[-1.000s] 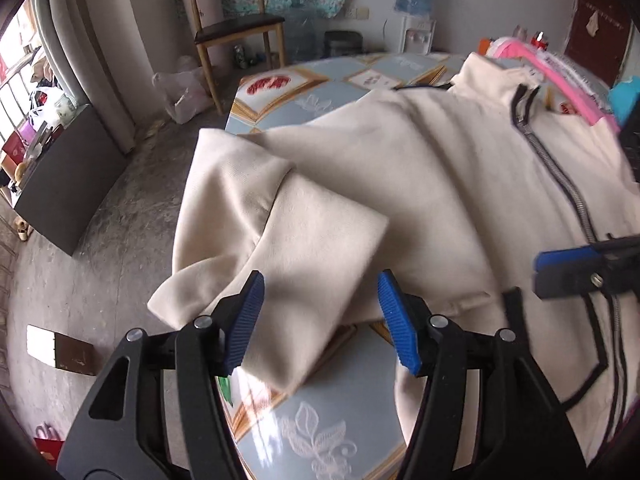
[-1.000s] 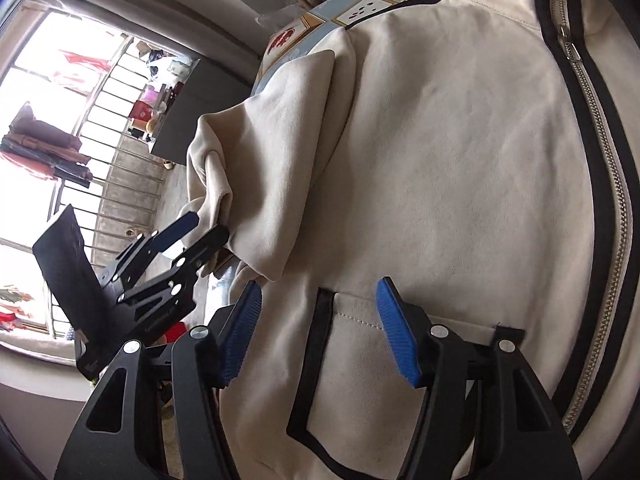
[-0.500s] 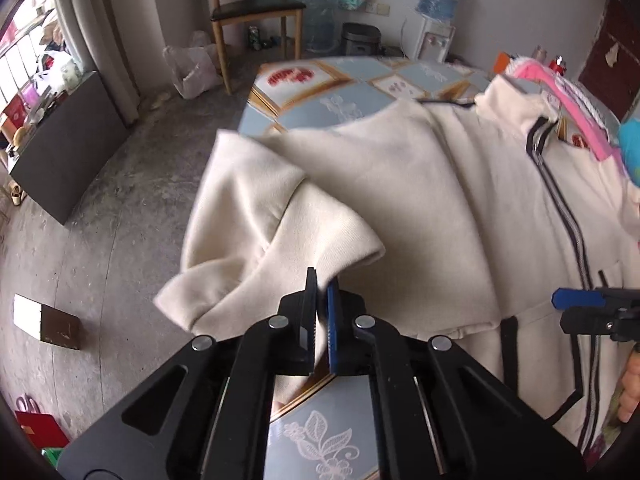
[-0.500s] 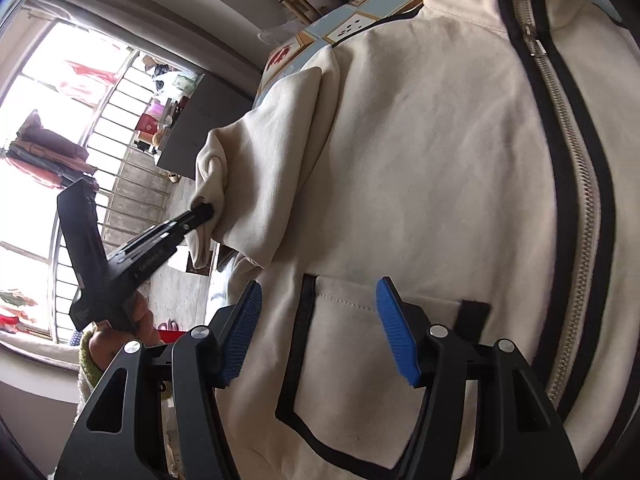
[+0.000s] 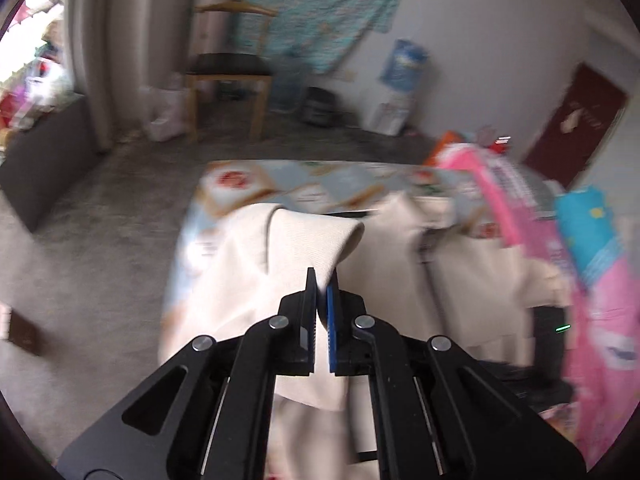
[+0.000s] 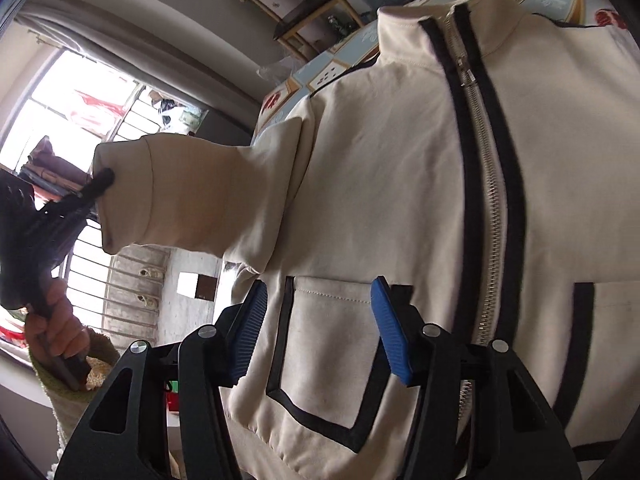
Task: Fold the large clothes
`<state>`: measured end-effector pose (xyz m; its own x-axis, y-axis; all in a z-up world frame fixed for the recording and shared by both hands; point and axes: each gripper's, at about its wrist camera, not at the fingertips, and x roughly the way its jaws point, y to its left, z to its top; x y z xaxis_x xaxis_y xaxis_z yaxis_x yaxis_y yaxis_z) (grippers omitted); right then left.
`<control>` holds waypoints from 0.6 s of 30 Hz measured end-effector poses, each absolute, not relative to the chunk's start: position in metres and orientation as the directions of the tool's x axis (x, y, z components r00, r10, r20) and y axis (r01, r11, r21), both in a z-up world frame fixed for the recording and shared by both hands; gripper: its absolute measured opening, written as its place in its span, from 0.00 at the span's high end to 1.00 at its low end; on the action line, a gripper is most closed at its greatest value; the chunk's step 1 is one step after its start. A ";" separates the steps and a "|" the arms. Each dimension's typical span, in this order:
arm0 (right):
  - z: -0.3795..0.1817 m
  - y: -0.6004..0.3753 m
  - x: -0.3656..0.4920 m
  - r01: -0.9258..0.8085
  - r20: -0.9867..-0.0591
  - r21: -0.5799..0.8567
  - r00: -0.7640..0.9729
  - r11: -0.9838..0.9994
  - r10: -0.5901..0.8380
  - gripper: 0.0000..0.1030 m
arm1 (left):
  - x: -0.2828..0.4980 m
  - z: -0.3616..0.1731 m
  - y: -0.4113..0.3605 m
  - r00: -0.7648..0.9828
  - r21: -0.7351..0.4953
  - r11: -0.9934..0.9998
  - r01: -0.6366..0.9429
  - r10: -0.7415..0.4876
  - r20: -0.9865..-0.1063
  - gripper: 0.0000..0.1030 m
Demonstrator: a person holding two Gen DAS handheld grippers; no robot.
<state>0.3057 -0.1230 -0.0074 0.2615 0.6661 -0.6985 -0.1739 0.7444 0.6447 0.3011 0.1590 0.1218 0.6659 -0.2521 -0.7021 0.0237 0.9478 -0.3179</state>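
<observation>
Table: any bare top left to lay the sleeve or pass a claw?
Bare table shows only in the far strip beyond the jacket collar, toward the chair, plus a sliver along its left edge. The jacket covers the rest; the pink pile crowds the right side.

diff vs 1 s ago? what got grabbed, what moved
The left gripper, open astride the sleeve cuff a second ago, shut on it and lifted it: the sleeve now stretches out above the table edge instead of drooping. The right gripper slid across the jacket toward the zipper; its jaws are closing with nothing pinched yet. The jacket body stays flat, zipped.
</observation>
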 end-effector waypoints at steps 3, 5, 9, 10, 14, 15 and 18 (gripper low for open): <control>-0.001 -0.132 0.306 -0.164 -0.706 0.625 0.299 0.763 0.642 0.49 | 0.314 0.122 0.118 0.643 -0.393 0.914 0.102 -0.362 -0.675 0.96; 0.000 -0.140 0.305 -0.156 -0.726 0.589 0.328 0.793 0.605 0.49 | 0.323 0.110 0.085 0.611 -0.403 0.903 0.147 -0.404 -0.681 0.96; -0.008 -0.155 0.305 -0.130 -0.767 0.524 0.358 0.842 0.533 0.49 | 0.332 0.072 0.038 0.526 -0.386 0.904 0.183 -0.421 -0.738 0.90; -0.011 -0.159 0.305 -0.121 -0.775 0.513 0.360 0.850 0.520 0.49 | 0.334 0.061 0.029 0.501 -0.382 0.904 0.194 -0.426 -0.753 0.83; -0.025 -0.171 0.310 -0.085 -0.797 0.498 0.348 0.863 0.493 0.49 | 0.326 0.044 0.019 0.485 -0.312 0.925 0.219 -0.380 -0.788 0.61; -0.028 -0.172 0.312 -0.079 -0.801 0.497 0.341 0.864 0.492 0.49 | 0.321 0.044 0.020 0.494 -0.282 0.932 0.229 -0.361 -0.791 0.58; -0.034 -0.176 0.314 -0.065 -0.800 0.512 0.327 0.857 0.503 0.48 | 0.307 0.050 0.032 0.529 -0.174 0.955 0.242 -0.280 -0.801 0.47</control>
<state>0.3138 -0.1757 -0.0341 0.3267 0.5029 -0.8002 -0.0646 0.8566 0.5119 0.3073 0.0320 0.0504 0.5287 -0.2801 -0.8013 0.2418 0.9546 -0.1742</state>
